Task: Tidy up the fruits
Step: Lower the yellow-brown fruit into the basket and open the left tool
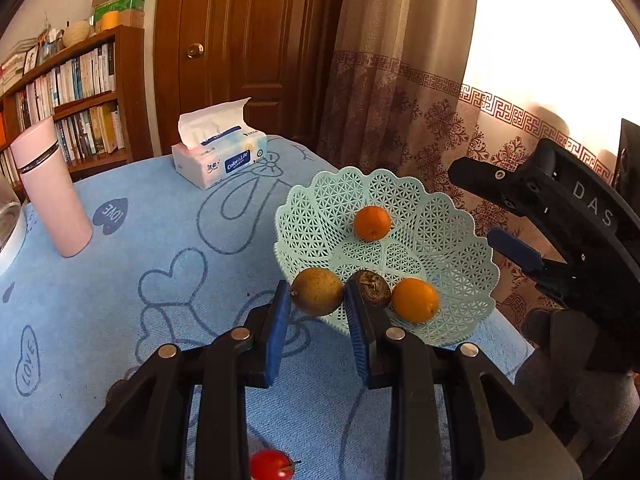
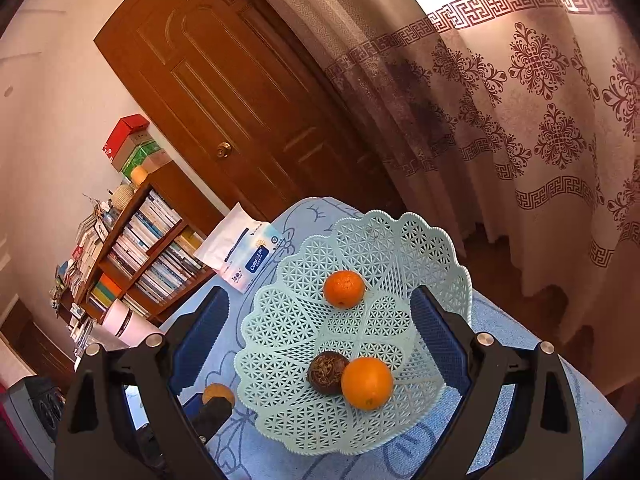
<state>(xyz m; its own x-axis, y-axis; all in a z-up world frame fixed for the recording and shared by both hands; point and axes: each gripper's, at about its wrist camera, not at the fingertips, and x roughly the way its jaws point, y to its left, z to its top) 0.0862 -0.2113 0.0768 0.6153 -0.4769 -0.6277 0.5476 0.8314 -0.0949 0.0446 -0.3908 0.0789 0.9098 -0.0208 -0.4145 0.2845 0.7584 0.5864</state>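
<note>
A: What does the left tool (image 1: 317, 303) hold?

B: It is clenched on a yellow-brown fruit (image 1: 316, 291), pinched between its blue pads, up against the near rim of the basket (image 1: 460, 216).

A: And the right tool (image 2: 320, 308)?

B: Its jaws are spread wide, one on each side of the basket, and its pads press on nothing.

A: What lies in the basket?

B: Two oranges, one far (image 1: 372, 223) and one near (image 1: 414, 300), and a dark wrinkled fruit (image 1: 374, 288) touching the near orange.

A: Anything else on the tabletop (image 1: 160, 240)?

B: A tomato (image 1: 271, 465) below the left tool, a tissue pack (image 1: 219, 156) farther off, and a pink flask (image 1: 52, 188) at the left.
</note>
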